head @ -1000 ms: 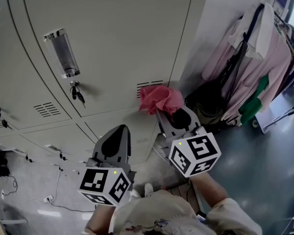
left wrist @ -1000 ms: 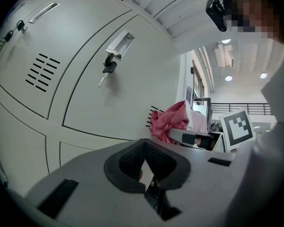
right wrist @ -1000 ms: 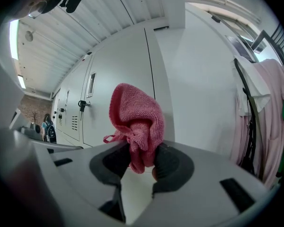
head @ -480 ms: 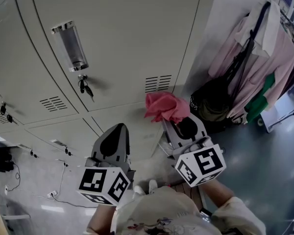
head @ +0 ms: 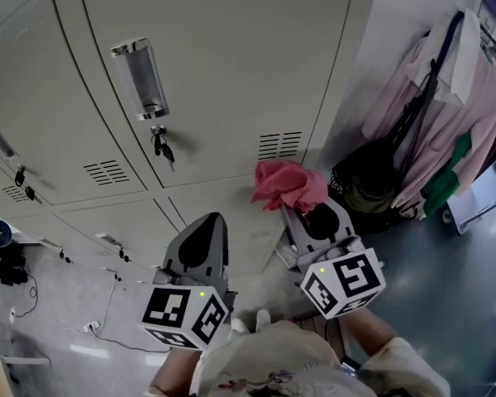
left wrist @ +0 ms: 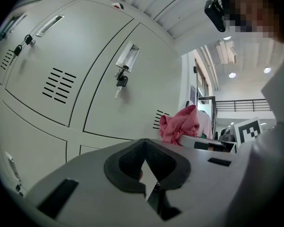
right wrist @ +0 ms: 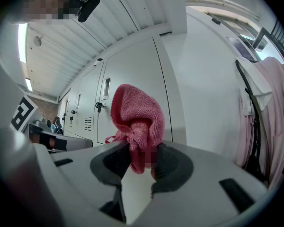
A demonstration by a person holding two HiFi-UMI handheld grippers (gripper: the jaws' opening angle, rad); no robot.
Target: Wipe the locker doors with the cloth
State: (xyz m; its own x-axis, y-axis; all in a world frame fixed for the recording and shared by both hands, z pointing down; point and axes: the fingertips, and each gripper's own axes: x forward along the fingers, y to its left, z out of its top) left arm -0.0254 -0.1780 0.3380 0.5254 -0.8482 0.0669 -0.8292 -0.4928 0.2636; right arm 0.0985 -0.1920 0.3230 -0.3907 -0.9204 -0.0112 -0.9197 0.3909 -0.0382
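- The right tool (head: 316,218) is clamped on the pink cloth (head: 288,184). The cloth bunches beyond its tips at the 5 o'clock corner of the locker door (head: 231,64), just under the vent slots (head: 279,145).
- I cannot tell whether the cloth touches the metal. Press until the bunch flattens, then sweep toward 11 o'clock.
- Skirt the hanging keys (head: 161,145).
- The left tool (head: 200,240) is closed on nothing, at 7 o'clock of the cloth. Hold it clear.

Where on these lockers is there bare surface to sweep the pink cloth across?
Open: the grey metal locker door is plain between the chrome recessed handle and its right edge, above the slotted vent. Crowded: the dangling keys below that handle, and the hanging coats beside the lockers.
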